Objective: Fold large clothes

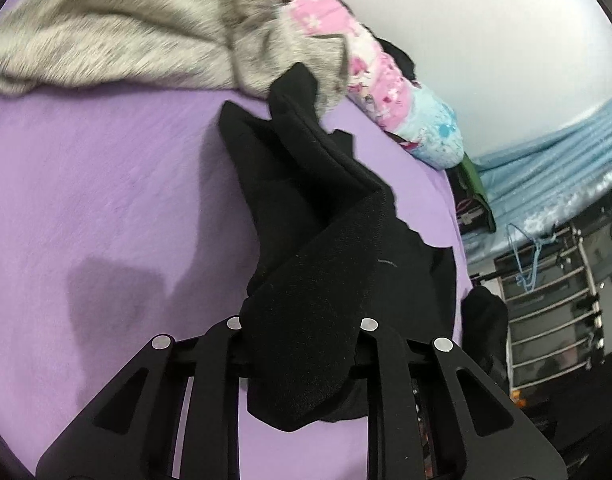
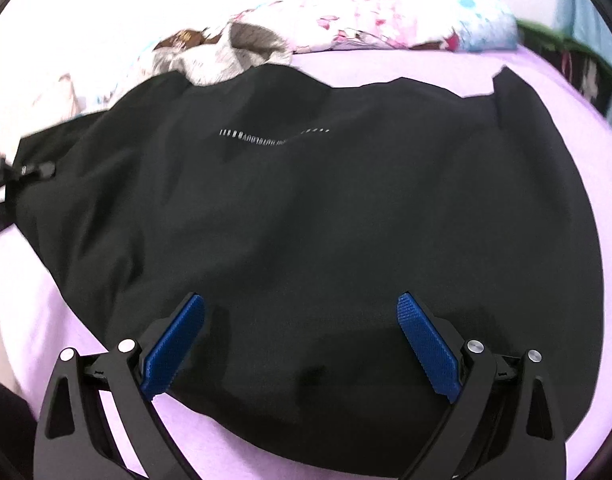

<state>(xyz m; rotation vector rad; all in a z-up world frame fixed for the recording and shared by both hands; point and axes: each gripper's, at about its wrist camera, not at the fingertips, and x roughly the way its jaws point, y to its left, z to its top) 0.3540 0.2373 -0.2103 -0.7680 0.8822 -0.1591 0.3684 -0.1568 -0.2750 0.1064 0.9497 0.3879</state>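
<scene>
Left wrist view shows your left gripper point(image 1: 302, 360) clamped on a bunched fold of the black garment point(image 1: 317, 216), which trails toward 12 o'clock over the purple sheet point(image 1: 106, 184). You're mid-fold, I judge; next, carry that edge across and lay it flat. Your right gripper point(image 2: 302, 344) hangs spread apart above the same matte, soft cloth, holding nothing. A fuzzy grey blanket point(image 1: 118, 28) lies at 11 o'clock.

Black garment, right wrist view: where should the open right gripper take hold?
The near hem of the black garment, just ahead of the right gripper. Come from the near side, low over the purple sheet: that edge lies flat and free, probably an easy pinch.
</scene>
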